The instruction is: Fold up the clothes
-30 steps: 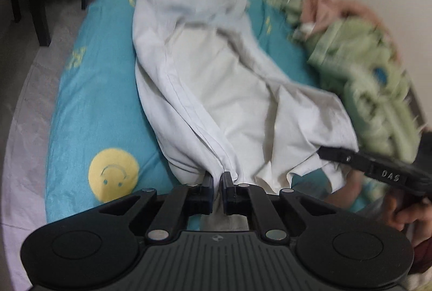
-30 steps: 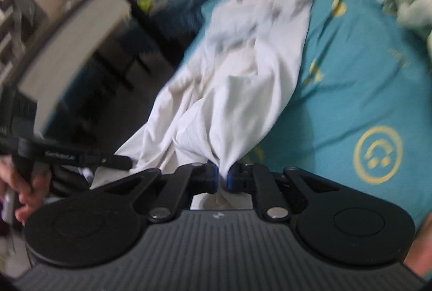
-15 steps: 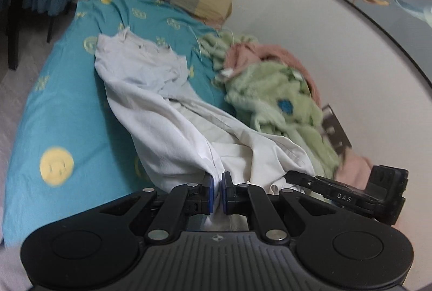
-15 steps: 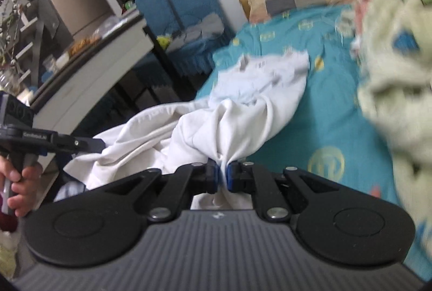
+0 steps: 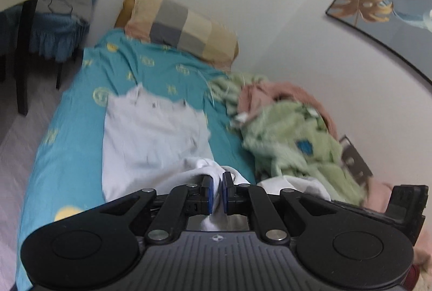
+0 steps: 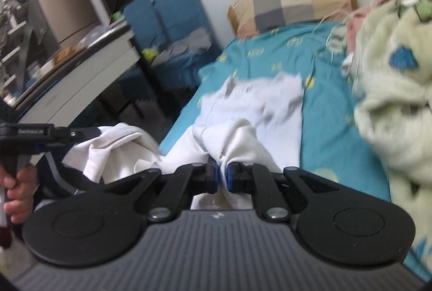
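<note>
Cloth is pinched in both claws: the left claw (image 5: 217, 189) and the right claw (image 6: 221, 177) are each clenched on a bunched end of the white garment (image 5: 151, 137). From the claws it stretches straight ahead along the bed (image 5: 78, 112) toward the pillow (image 5: 183, 26), its far end lying flat, so any fold would likely run forward.

My left gripper (image 6: 40, 132), seen from the right wrist, carries a short white brand word along its side arm, too blurred to read, and the yellow marks printed on the bedsheet (image 5: 89, 134) are likewise illegible.
</note>
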### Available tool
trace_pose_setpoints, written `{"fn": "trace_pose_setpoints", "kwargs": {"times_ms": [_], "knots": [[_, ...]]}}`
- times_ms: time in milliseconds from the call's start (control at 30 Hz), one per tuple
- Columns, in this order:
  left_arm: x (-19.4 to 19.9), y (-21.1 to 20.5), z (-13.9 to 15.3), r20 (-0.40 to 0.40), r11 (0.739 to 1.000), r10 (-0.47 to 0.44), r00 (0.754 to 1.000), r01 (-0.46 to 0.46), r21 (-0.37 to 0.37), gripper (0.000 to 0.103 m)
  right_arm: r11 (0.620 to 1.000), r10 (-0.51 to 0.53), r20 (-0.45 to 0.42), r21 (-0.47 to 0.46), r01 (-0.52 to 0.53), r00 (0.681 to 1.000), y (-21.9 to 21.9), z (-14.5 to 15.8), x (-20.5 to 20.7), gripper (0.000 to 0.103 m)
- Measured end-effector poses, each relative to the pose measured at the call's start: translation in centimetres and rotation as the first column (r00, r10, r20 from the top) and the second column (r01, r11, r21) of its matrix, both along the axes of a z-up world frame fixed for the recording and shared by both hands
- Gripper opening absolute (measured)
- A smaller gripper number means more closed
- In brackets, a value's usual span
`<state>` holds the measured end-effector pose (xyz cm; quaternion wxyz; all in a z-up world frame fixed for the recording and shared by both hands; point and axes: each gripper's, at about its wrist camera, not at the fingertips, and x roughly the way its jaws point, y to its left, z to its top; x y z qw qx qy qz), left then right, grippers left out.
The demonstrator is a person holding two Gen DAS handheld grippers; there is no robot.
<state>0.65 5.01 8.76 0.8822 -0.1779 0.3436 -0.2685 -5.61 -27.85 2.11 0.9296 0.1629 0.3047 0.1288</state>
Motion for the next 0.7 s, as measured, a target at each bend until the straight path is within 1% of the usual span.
{"fn": "trace_pose_setpoints", "kwargs": {"times_ms": [100, 200, 267, 367, 433, 500, 567, 633, 700], "knots": [[4.9, -0.8, -0.7, 0.017, 0.998, 0.058, 0.998, -0.057, -0.002, 0.008, 0.999, -0.049, -0.004, 0.012, 0.050, 0.999, -0.5, -0.7, 5.2, 0.010], [10.3, -1.3, -2.4, 0.015, 0.994, 0.105, 0.994, -0.105, 0.026, 0.008, 0.994, -0.103, -0.045, 0.026, 0.105, 0.994, -1.4, -2.3, 10.8, 0.010], [13.9, -1.7, -4.2, -0.001, 0.991, 0.125, 0.992, -0.125, 0.039, 0.008, 0.992, -0.123, -0.078, 0.028, 0.125, 0.989, -1.8, -3.8, 14.1, 0.010], [18.5, -2.4, -7.6, -0.026, 0.985, 0.146, 0.989, -0.142, 0.100, 0.008, 0.991, -0.130, -0.135, 0.019, 0.133, 0.982, -2.1, -6.8, 18.4, 0.010], [21.2, -2.5, -10.3, -0.062, 0.981, 0.158, 0.986, -0.149, 0.124, 0.008, 0.990, -0.134, -0.173, 0.014, 0.139, 0.976, -2.2, -8.8, 21.3, 0.011], [23.0, -2.7, -12.7, -0.094, 0.977, 0.167, 0.981, -0.152, 0.150, 0.009, 0.990, -0.137, -0.207, -0.007, 0.139, 0.969, -2.0, -10.7, 23.5, 0.011], [24.1, -3.1, -14.6, -0.113, 0.972, 0.160, 0.981, -0.137, 0.190, 0.009, 0.990, -0.138, -0.235, -0.023, 0.136, 0.962, -1.7, -12.4, 25.0, 0.011], [24.5, -3.5, -15.6, -0.119, 0.966, 0.145, 0.982, -0.114, 0.233, 0.010, 0.990, -0.138, -0.250, -0.037, 0.133, 0.958, -1.3, -13.4, 25.7, 0.012], [24.2, -3.7, -15.4, -0.102, 0.961, 0.145, 0.984, -0.116, 0.252, 0.015, 0.991, -0.136, -0.252, -0.050, 0.128, 0.958, -0.9, -13.7, 25.8, 0.012]]}}
